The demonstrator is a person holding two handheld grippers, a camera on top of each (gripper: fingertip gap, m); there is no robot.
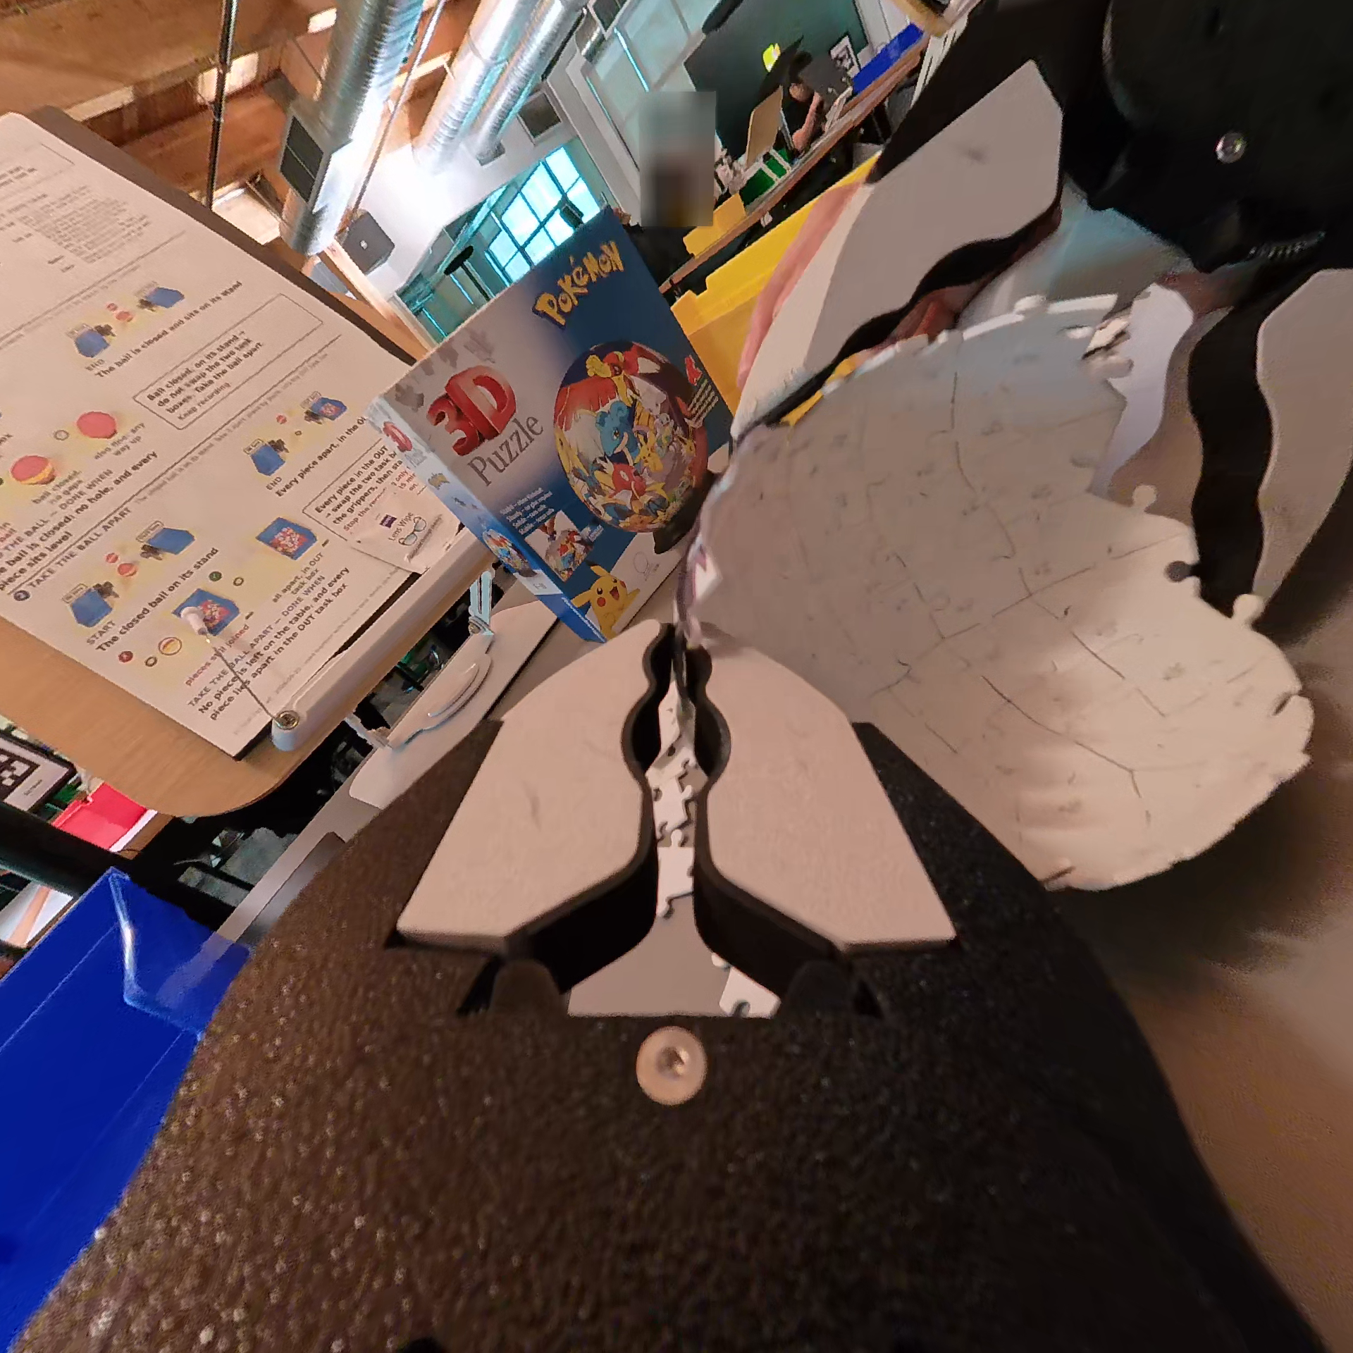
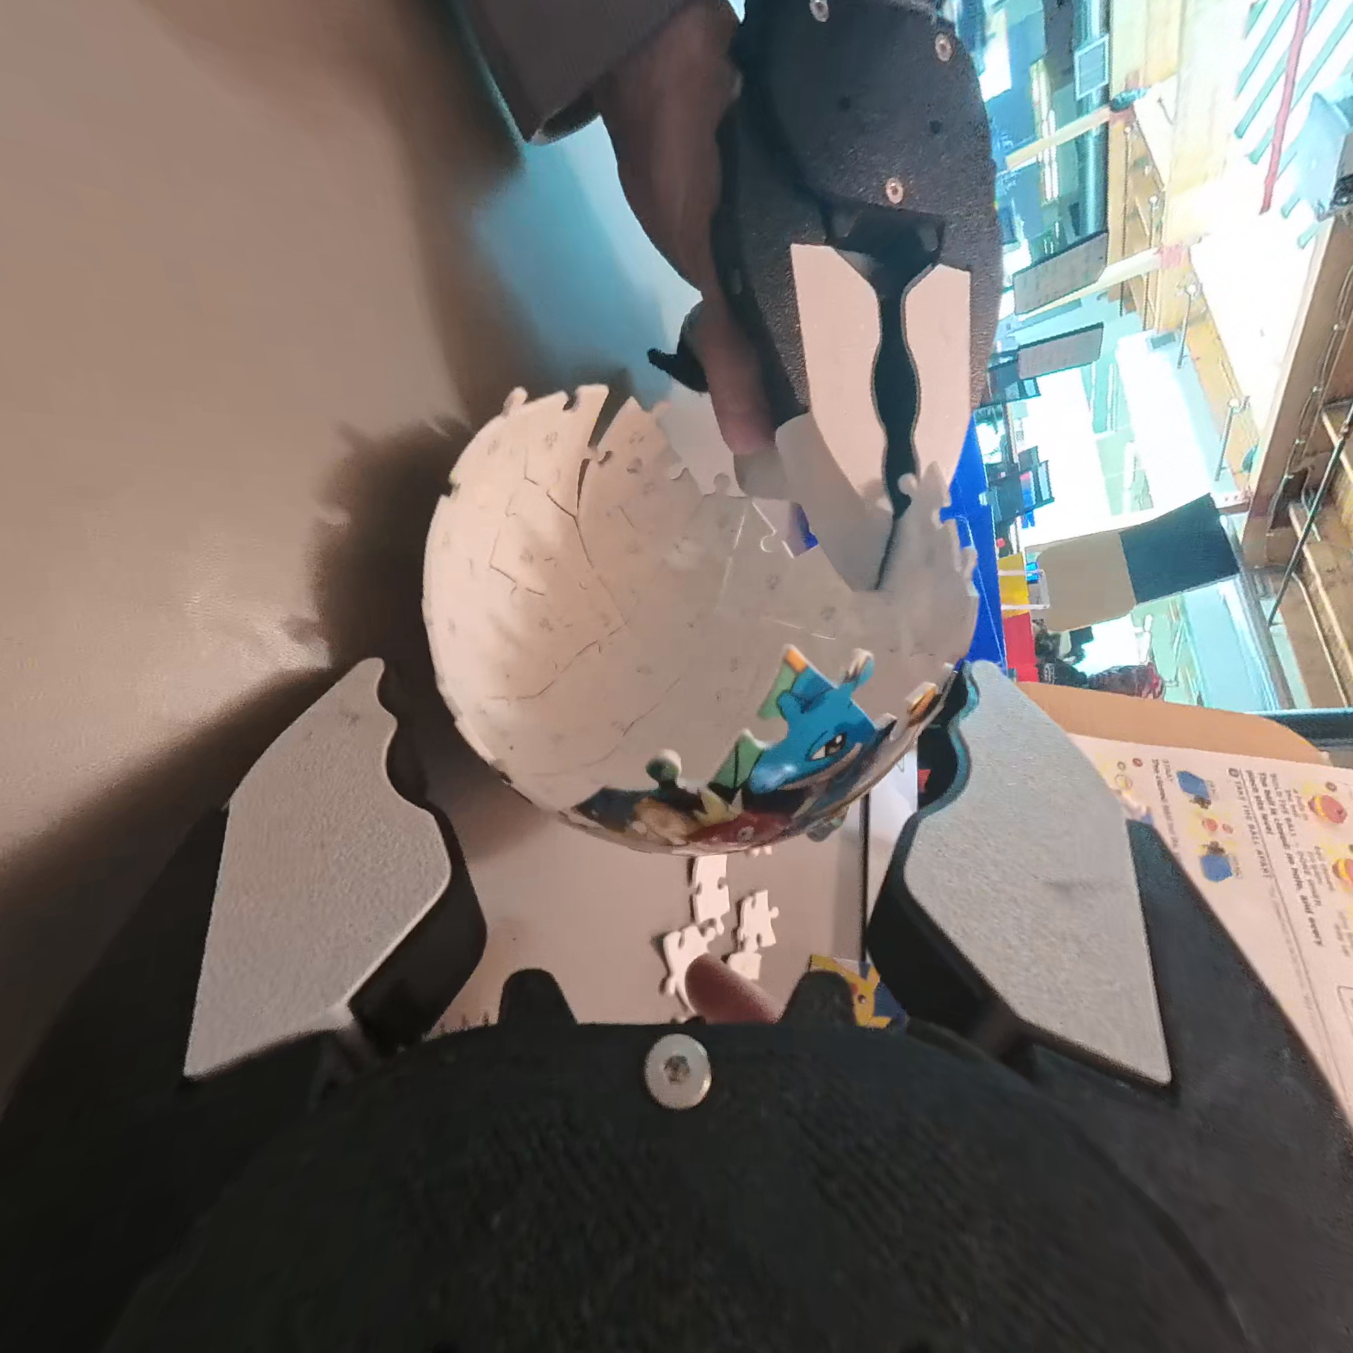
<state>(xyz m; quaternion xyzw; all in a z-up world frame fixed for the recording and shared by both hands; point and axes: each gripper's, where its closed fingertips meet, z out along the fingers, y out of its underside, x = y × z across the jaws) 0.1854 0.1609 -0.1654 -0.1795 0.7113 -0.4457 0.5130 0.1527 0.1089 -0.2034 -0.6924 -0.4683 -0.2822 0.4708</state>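
A half shell of a jigsaw ball [image 2: 586, 622], white inside and printed with cartoon figures outside, is held above the table. My left gripper [image 1: 677, 651] is shut on the shell's rim, one finger inside and one outside; it also shows in the right wrist view [image 2: 889, 542], with a person's hand on it. My right gripper [image 2: 673, 681] is open wide with the shell between its fingers; whether they touch it I cannot tell. Its fingers [image 1: 974, 168] show in the left wrist view on either side of the shell [image 1: 952, 586]. A few loose white pieces [image 2: 717, 930] lie on the table below.
A blue puzzle box [image 1: 586, 454] stands upright behind the shell. An instruction sheet [image 1: 168, 439] leans on a wooden board at the left. A blue bin [image 1: 95, 1025] sits at the lower left and a yellow bin [image 1: 725, 293] behind the box. A fingertip [image 2: 725, 996] shows by the loose pieces.
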